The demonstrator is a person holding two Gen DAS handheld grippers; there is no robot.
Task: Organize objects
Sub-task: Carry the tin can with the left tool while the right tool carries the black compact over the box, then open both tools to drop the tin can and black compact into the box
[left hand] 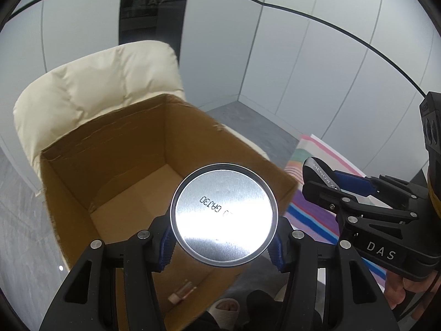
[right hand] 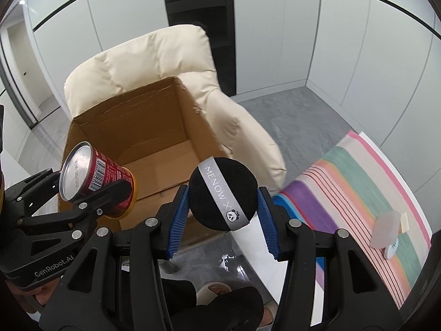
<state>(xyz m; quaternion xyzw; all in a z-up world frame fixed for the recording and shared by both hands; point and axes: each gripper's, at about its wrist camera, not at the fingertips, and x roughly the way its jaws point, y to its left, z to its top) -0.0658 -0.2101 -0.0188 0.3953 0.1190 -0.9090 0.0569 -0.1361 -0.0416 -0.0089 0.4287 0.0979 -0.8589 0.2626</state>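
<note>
My left gripper (left hand: 223, 244) is shut on a red can (left hand: 223, 215), silver base facing the camera, held above the near side of an open cardboard box (left hand: 115, 149). The can also shows in the right wrist view (right hand: 96, 182), held by the left gripper (right hand: 91, 193). My right gripper (right hand: 223, 215) is shut on a round black powder puff (right hand: 223, 197) with a grey "MENOW X" ribbon, held above the box's (right hand: 132, 115) near right corner. The right gripper (left hand: 328, 184) and puff (left hand: 317, 171) show at the right of the left wrist view.
The box sits on a cream padded armchair (right hand: 154, 58). A small item (left hand: 182, 293) lies on the box floor. A striped multicolour mat (right hand: 366, 193) to the right holds a translucent object (right hand: 386, 229) and a small white round item (right hand: 391, 249). Grey floor, white wall panels behind.
</note>
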